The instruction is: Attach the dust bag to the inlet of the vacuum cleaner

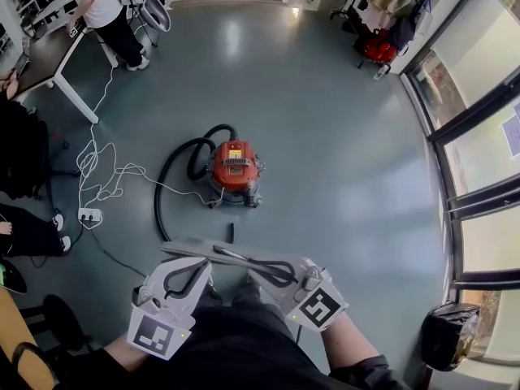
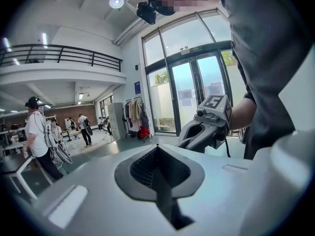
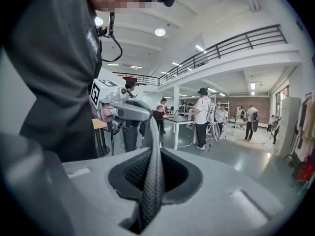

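The red vacuum cleaner (image 1: 235, 169) stands on the grey floor ahead, its black hose (image 1: 175, 177) curling off to the left. In front of my body I hold the grey dust bag (image 1: 223, 249) level between both grippers, well short of the vacuum. My left gripper (image 1: 199, 264) is shut on its left part and my right gripper (image 1: 258, 268) on its right part. In the left gripper view the bag (image 2: 162, 191) shows as a thin dark edge between the jaws of that gripper (image 2: 160, 168). In the right gripper view its textured fabric (image 3: 153, 156) runs from the right gripper (image 3: 151, 178) to the left gripper (image 3: 123, 109).
A white cable and power strip (image 1: 89, 214) lie on the floor left of the vacuum. A table (image 1: 49, 55) with a standing person (image 1: 110, 10) is at the back left. Glass doors (image 1: 479, 136) line the right side, with a black bag (image 1: 449, 331) beside them.
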A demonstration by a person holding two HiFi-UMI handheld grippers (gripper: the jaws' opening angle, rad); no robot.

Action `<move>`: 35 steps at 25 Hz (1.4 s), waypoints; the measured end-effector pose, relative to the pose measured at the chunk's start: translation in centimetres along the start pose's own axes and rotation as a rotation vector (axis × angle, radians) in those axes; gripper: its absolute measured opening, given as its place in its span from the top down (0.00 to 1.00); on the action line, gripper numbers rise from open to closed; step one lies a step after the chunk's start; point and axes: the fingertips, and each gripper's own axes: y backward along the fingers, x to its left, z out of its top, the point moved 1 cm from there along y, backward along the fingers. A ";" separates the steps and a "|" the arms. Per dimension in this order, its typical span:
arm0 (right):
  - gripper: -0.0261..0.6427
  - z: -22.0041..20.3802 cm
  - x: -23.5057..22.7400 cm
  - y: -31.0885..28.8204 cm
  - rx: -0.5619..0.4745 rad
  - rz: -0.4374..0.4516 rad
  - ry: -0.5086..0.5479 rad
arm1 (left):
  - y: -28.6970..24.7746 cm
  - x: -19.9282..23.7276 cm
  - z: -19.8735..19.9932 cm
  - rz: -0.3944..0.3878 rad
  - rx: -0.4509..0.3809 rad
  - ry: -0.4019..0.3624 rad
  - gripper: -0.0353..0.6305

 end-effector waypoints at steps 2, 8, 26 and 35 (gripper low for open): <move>0.93 -0.9 -1.1 0.7 0.005 0.015 0.023 | -1.4 -0.4 0.2 0.025 0.009 0.000 0.92; 0.93 -4.4 -3.5 2.4 0.032 0.051 0.046 | -5.4 -2.2 -0.2 0.058 0.061 -0.045 0.92; 0.93 -14.0 -5.3 -3.7 0.193 0.067 0.093 | -11.6 -2.7 -12.6 -0.254 0.176 -0.242 0.68; 0.93 -20.8 -6.5 -8.0 0.226 0.068 0.121 | -16.0 -3.1 -22.4 -0.351 0.264 -0.332 0.65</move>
